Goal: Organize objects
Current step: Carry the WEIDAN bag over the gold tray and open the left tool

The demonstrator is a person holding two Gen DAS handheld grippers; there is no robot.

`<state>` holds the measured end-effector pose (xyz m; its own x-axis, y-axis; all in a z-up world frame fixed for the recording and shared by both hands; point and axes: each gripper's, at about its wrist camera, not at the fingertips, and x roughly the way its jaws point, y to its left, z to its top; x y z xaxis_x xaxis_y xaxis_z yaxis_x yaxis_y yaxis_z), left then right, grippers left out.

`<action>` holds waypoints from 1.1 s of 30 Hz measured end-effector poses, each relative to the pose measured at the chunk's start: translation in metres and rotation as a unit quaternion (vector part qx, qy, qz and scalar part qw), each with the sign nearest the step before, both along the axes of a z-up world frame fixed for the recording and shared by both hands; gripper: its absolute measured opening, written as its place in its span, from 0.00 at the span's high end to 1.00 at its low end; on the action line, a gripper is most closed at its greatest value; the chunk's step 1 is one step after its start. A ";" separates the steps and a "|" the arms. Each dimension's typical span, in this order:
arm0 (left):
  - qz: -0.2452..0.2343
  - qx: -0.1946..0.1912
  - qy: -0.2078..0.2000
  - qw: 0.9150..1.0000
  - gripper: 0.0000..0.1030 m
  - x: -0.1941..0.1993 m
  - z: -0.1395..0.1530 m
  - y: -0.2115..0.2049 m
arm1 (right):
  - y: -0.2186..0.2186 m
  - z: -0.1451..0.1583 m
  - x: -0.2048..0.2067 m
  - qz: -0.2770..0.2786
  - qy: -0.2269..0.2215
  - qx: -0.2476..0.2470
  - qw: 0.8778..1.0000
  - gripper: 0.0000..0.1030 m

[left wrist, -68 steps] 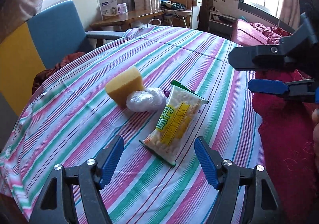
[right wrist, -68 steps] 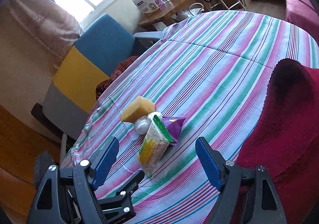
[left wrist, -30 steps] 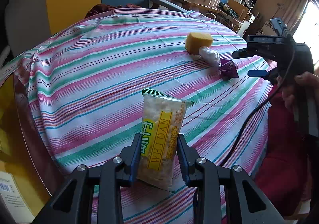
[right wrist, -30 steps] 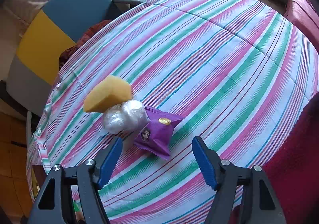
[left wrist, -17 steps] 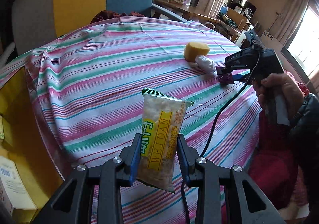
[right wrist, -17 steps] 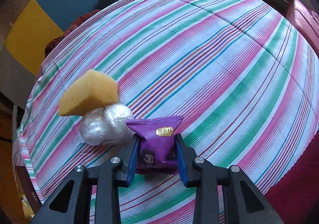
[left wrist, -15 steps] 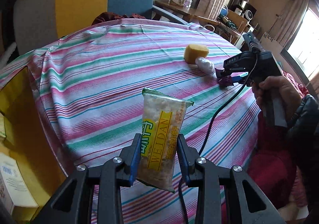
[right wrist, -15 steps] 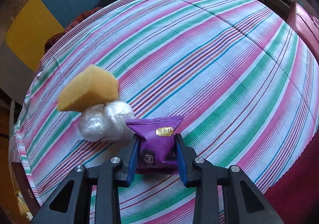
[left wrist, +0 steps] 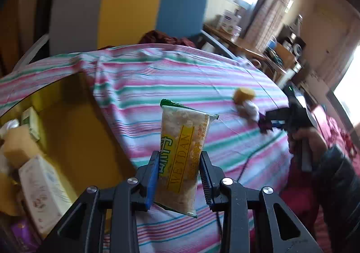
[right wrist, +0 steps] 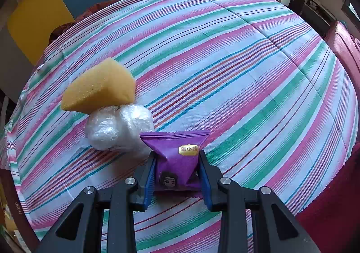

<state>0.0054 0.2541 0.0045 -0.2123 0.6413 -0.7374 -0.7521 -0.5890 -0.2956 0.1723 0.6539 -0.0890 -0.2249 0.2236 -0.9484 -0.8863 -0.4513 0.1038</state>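
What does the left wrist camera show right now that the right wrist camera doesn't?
Only the left wrist view shows the left gripper shut on the clear yellow-labelled snack packet, plus the open yellow box beside the table.

Only the right wrist view shows the purple snack pouch's printed face.

Both show the yellow sponge wedge, the crumpled clear plastic ball, the striped tablecloth and the right gripper shut on the pouch.

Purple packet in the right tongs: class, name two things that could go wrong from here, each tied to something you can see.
1. The right tongs pinch the purple packet at its lower half only; the slick wrapper might slip out on lifting.
2. The clear plastic bundle touches the packet, with the yellow sponge against it; lifting could drag or nudge both across the striped cloth.
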 end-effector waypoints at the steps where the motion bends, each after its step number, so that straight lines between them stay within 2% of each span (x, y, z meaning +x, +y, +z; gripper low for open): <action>1: 0.018 0.001 -0.009 1.000 0.66 -0.014 0.001 -0.008 | 0.000 0.000 0.000 0.001 -0.001 0.000 1.000 0.67; 6: 0.110 -0.006 -0.056 0.992 0.66 -0.087 -0.003 -0.043 | 0.002 0.001 0.002 0.006 -0.002 0.001 1.000 0.67; 9: 0.162 -0.018 -0.088 0.983 0.66 -0.130 -0.013 -0.057 | 0.004 0.002 0.004 0.008 0.000 0.000 1.000 0.67; 11: 0.196 -0.023 -0.116 0.973 0.66 -0.157 -0.024 -0.065 | 0.006 0.002 0.005 0.009 0.001 -0.002 1.000 0.67; 14: 0.227 -0.031 -0.135 0.964 0.66 -0.181 -0.038 -0.068 | 0.008 0.003 0.006 0.011 0.002 -0.002 1.000 0.67; 21: 0.272 -0.056 -0.137 0.951 0.66 -0.211 -0.053 -0.058 | 0.014 0.006 0.011 0.018 0.009 -0.006 1.000 0.67; 26: 0.302 -0.110 -0.127 0.939 0.67 -0.225 -0.062 -0.046 | 0.020 0.008 0.015 0.022 0.014 -0.009 1.000 0.67; 29: 0.307 -0.130 -0.113 0.936 0.67 -0.228 -0.064 -0.037 | 0.023 0.010 0.018 0.023 0.017 -0.011 1.000 0.67; 33: 0.322 -0.136 -0.106 0.931 0.67 -0.229 -0.066 -0.036 | 0.029 0.013 0.027 0.024 0.017 -0.012 0.999 0.67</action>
